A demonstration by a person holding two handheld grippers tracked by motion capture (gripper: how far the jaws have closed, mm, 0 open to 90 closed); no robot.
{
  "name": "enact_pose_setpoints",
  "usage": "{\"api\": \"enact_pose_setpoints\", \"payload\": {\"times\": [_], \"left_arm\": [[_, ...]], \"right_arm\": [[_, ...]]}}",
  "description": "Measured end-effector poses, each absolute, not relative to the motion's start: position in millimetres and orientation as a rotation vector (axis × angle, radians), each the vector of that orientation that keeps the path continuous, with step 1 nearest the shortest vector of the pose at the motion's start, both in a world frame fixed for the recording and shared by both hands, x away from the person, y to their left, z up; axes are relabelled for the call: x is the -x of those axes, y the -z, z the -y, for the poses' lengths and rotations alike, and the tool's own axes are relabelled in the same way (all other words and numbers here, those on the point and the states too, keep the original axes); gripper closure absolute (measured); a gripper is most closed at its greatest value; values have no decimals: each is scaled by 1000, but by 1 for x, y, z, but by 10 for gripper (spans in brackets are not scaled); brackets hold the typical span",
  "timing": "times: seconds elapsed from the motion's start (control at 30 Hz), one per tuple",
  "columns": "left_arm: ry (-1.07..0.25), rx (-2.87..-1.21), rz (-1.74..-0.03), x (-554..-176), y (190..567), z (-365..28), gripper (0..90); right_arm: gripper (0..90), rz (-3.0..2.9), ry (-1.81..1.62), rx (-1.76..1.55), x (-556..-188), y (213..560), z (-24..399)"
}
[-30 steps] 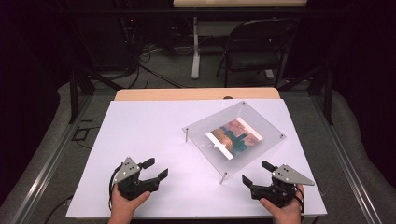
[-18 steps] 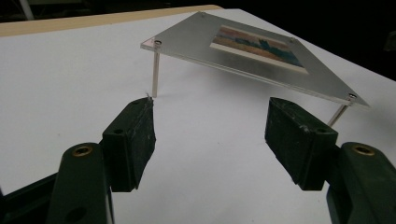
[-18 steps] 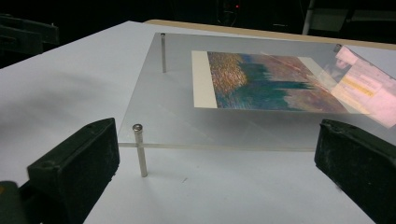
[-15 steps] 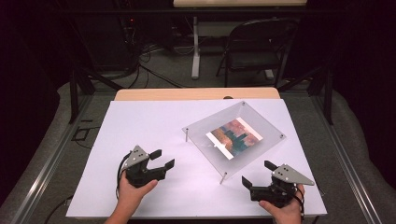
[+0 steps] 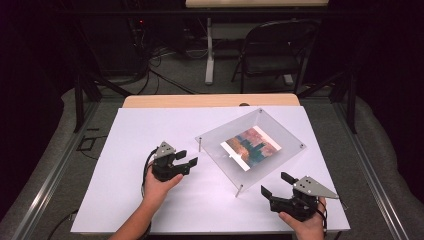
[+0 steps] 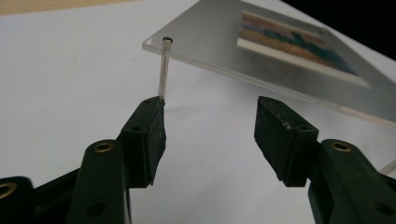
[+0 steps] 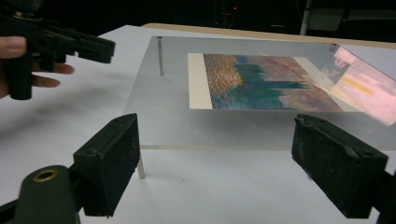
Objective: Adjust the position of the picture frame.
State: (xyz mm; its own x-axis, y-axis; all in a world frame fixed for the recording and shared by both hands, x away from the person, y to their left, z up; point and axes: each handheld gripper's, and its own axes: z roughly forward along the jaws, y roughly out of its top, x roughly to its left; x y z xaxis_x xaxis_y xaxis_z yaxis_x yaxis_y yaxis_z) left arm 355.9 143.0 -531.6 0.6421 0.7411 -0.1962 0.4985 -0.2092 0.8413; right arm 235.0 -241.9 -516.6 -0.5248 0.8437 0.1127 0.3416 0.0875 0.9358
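Left hand-held gripper [image 5: 186, 158] now nearer clear frame [image 5: 280, 165], jaws just narrowing yet parted, empty, touching nothing.

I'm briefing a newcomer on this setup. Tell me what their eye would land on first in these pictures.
First, the clear acrylic frame raised on thin pins at mid-right of the white table, with a colourful picture sandwiched in it. Next, the two black grippers: the left gripper, jaws apart and just been closing with nothing between them, faces the frame's near-left pin; the right gripper sits open at the near-right edge, aimed at the frame.
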Motion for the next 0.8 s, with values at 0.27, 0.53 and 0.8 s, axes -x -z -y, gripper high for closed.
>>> {"api": "enact_pose_setpoints", "payload": {"times": [0.27, 0.53, 0.8], "left_arm": [[-351, -1886, -1033, -380, 544, -137, 442], [-288, -1928, -1022, -401, 552, -128, 534], [-314, -1928, -1051, -419, 558, -119, 631]], "right_arm": [[478, -1985, -1503, -1139, -236, 519, 242], [533, -2031, -1536, -1067, -233, 519, 236], [518, -2056, -1529, -1046, -234, 520, 235]]}}
